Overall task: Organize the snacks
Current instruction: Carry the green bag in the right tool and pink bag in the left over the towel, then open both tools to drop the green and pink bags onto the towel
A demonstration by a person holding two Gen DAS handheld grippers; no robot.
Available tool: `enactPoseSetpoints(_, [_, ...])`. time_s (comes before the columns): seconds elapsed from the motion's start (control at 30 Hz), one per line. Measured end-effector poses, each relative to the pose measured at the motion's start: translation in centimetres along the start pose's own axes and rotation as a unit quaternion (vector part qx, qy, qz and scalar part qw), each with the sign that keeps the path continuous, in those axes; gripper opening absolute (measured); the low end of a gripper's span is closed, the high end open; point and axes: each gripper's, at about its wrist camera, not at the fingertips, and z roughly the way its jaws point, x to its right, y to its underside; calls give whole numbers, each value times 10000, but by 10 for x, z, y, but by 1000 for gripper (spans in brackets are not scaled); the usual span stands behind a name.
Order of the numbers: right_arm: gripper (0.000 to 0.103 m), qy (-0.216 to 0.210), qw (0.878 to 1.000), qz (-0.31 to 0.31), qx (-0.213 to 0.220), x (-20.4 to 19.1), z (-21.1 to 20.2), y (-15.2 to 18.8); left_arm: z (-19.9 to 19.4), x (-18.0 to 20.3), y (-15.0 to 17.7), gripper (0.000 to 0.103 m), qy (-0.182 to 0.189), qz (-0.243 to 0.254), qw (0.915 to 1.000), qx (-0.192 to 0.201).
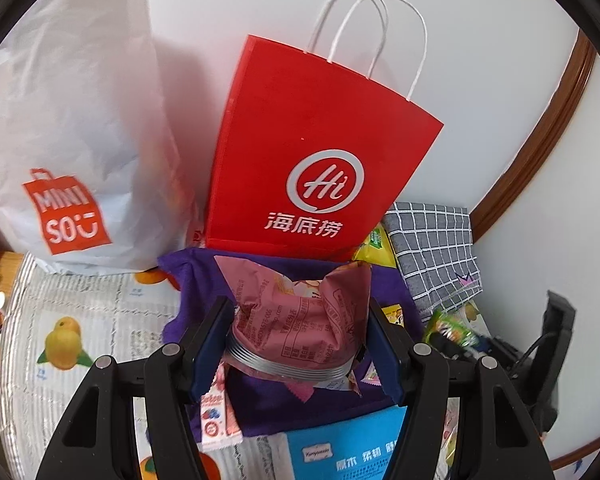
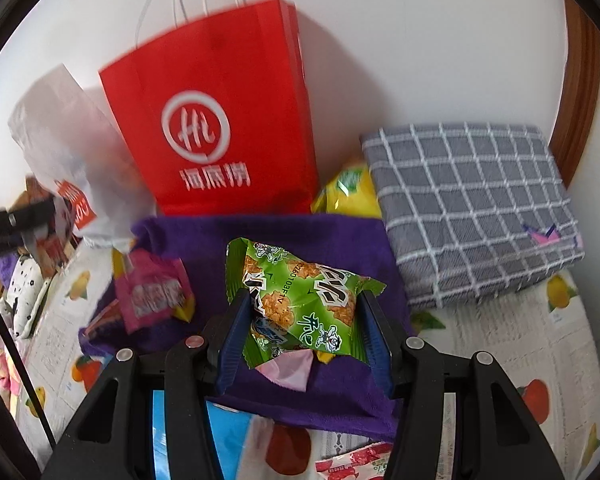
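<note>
1. The pink snack packet (image 1: 300, 320) is pinched between the pads of the left tongs (image 1: 302, 344), held over the purple cloth (image 1: 204, 280).
2. The green snack packet (image 2: 300, 304) is likewise clamped in the right tongs (image 2: 304, 336), above the same cloth.
3. Behind the cloth stand the red paper bag (image 1: 312, 136) and the white shopping bag (image 1: 72, 120); a grey checked cushion (image 2: 472, 208) lies to the right.
4. Judged step: both packets are in transit to a sorting spot.
5. The next move likely calls for picking a destination, perhaps the red bag's open top, and clearing its handles.
</note>
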Motion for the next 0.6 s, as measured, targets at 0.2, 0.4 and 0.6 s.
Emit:
enactPoseSetpoints(0.2, [53,-52,9998,-146,-152,3,14,12,27,7,-2,63,158,-42,9997,-176])
enactPoseSetpoints(0.4, [53,-171,9997,-62,-171,9,23,24,60,19,0,63,166,79,9989,-441])
enactPoseSetpoints(0.6, [53,43,9993,-137,-334,10,43,30,82,26,5,63,146,137,9982,-574])
